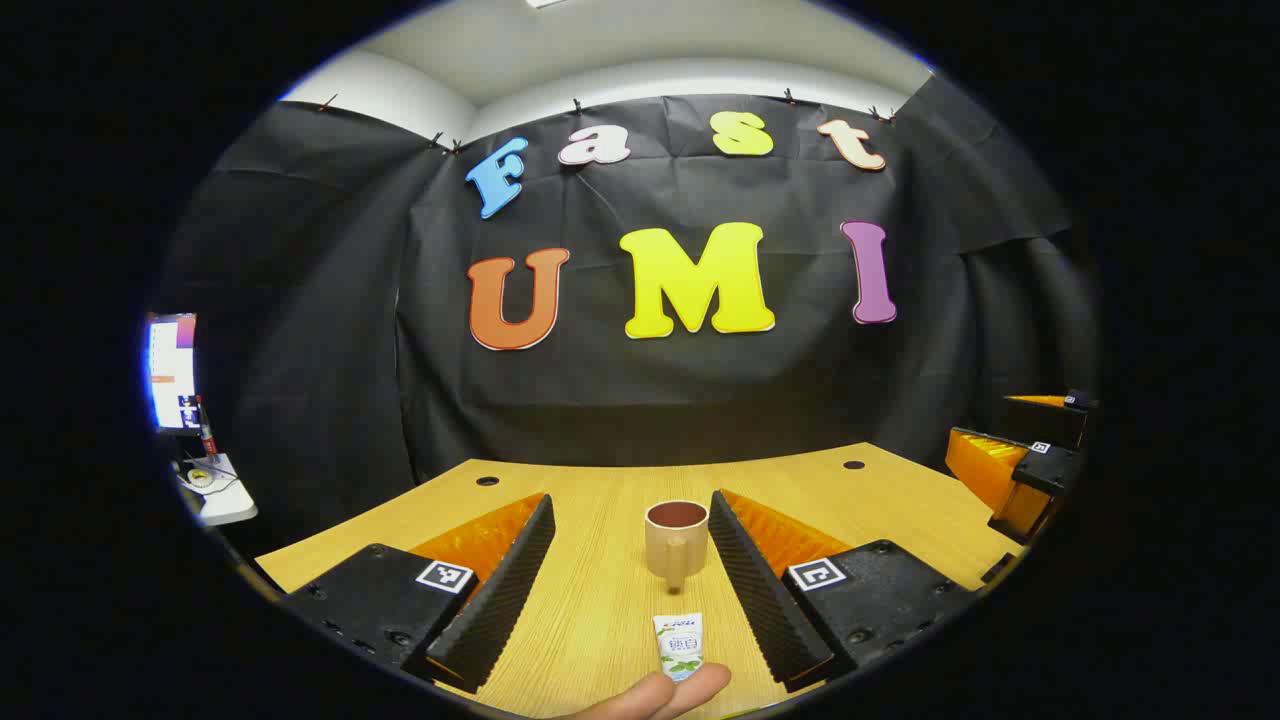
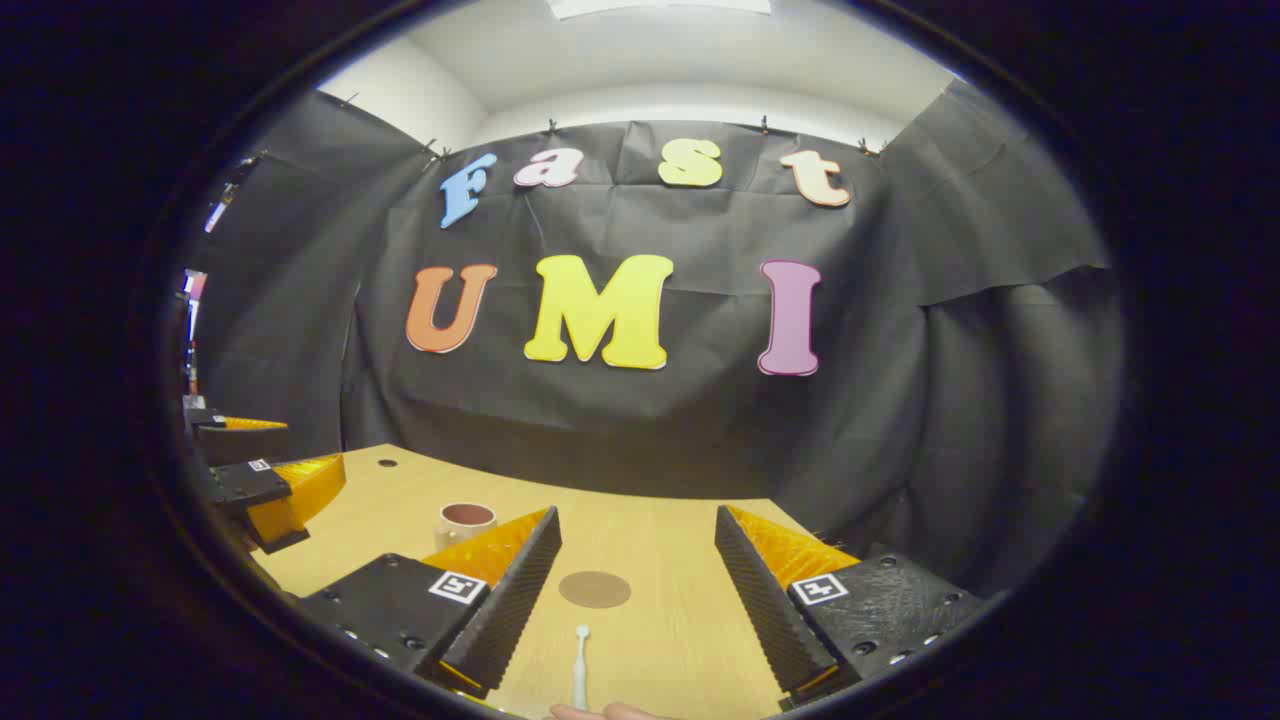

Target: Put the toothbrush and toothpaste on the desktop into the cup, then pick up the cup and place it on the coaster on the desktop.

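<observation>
Both tools spread wide, nothing pinched.
Left tool [image 1: 630,590] frames cup [image 1: 676,538] and toothpaste [image 1: 679,646]; right tool [image 2: 635,598] frames coaster [image 2: 594,589], toothbrush [image 2: 579,665].

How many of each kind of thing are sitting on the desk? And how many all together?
Cup: 1
Toothpaste tube: 1
Toothbrush: 1
Coaster: 1
Total: 4 things lying on the wooden desk. The cup looks empty, and nothing sits on the coaster.
</observation>
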A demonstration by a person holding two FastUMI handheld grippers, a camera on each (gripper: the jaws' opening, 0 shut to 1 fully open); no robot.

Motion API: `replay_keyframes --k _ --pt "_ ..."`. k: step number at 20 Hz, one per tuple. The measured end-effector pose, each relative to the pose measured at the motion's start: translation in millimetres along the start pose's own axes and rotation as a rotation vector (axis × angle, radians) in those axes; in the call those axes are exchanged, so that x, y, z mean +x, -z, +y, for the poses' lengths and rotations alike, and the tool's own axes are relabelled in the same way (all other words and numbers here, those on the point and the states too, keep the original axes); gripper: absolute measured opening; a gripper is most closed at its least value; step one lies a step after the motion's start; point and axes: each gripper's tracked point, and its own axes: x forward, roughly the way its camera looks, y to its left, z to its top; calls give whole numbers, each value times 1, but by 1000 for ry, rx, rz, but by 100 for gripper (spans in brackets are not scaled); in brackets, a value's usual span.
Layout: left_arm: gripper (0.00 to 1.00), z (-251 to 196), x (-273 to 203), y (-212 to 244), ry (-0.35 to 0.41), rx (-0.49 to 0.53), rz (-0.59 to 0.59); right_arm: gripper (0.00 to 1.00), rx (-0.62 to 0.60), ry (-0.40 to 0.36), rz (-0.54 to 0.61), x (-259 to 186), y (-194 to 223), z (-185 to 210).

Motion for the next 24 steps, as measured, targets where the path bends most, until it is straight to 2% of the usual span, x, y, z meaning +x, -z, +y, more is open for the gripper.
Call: replay_keyframes --k 4,16,20,24 --pt "98 -4 -2 -1 3 -5 -8 95 -4 -8 7 1 2 1" --pt "98 -7 1 7 4 -2 16 95 -19 31 -15 4 0 -8" --pt "98 -13 3 12 16 -7 32 95 9 11 17 8 8 -6" --pt "98 -12 4 14 13 -11 44 95 -9 23 12 8 7 -7"
